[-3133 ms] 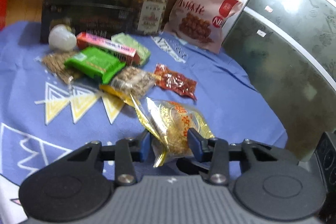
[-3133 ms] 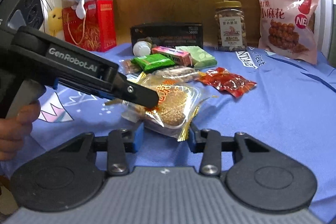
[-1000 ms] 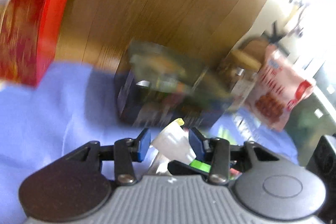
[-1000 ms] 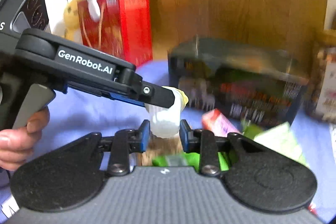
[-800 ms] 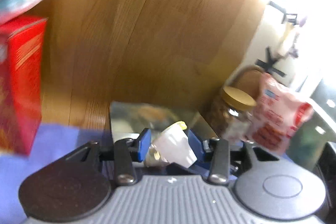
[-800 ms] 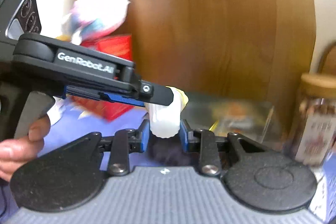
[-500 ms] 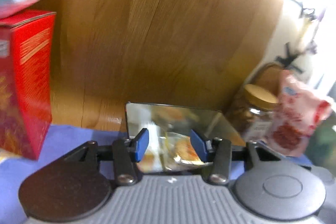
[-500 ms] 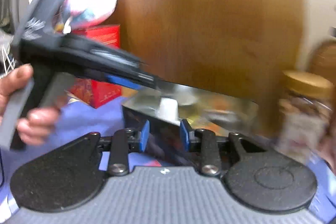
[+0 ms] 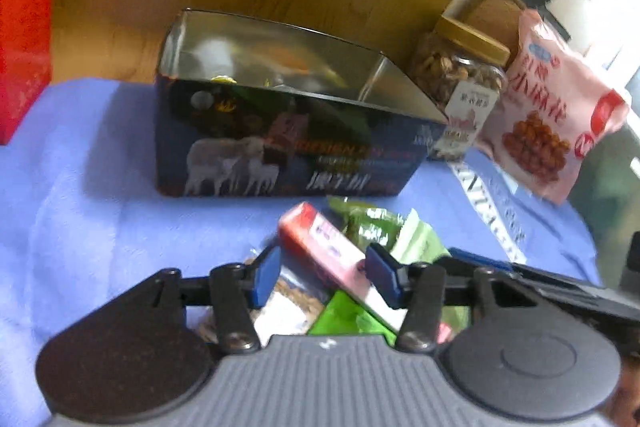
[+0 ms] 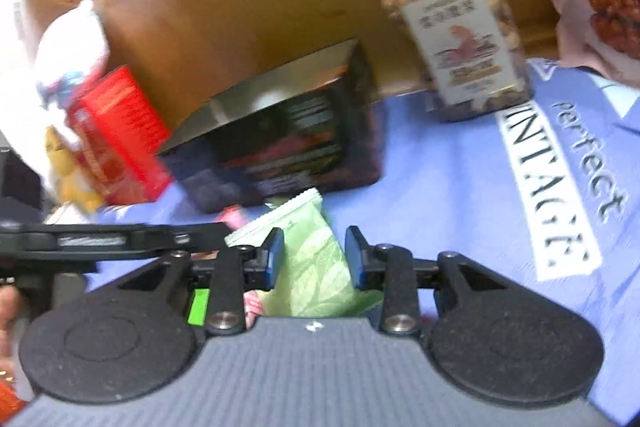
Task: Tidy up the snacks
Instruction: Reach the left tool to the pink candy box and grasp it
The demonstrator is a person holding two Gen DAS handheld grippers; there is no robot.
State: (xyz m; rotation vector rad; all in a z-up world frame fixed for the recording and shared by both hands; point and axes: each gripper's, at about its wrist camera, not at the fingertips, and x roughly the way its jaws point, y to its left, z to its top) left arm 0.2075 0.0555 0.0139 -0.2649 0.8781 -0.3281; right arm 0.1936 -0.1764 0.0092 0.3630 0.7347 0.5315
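L gripper [image 9: 322, 277]: jaws partly apart, nothing clamped. It is held above the snack pile, with a pink-red bar pack [image 9: 334, 259] seen between the blue pads but not pressed. R gripper [image 10: 314, 257]: jaws opening, nothing gripped; a pale green packet [image 10: 310, 267] lies below, framed by the pads, w/ no contact visible. The L gripper's arm is seen crossing at the left of the right wrist view.

Beside the bar pack, a bright green wrapper [image 9: 348, 319] and a clear bag of brownish bits [image 9: 288, 303] are piled on the blue cloth [image 9: 100, 211]. Further back, twd the cloth's far edge, an open dark tin [image 9: 280, 147] is stood; a white round item [image 9: 214, 53] and blurred contents are seen inside. Just beside the tin's right end, a nut jar [image 10: 452, 27] w/ tan lid is stood upright, then a pink snack bag [image 9: 556, 115] leaned near the far right corner. A red box [image 10: 116, 135] is placed at the far left.
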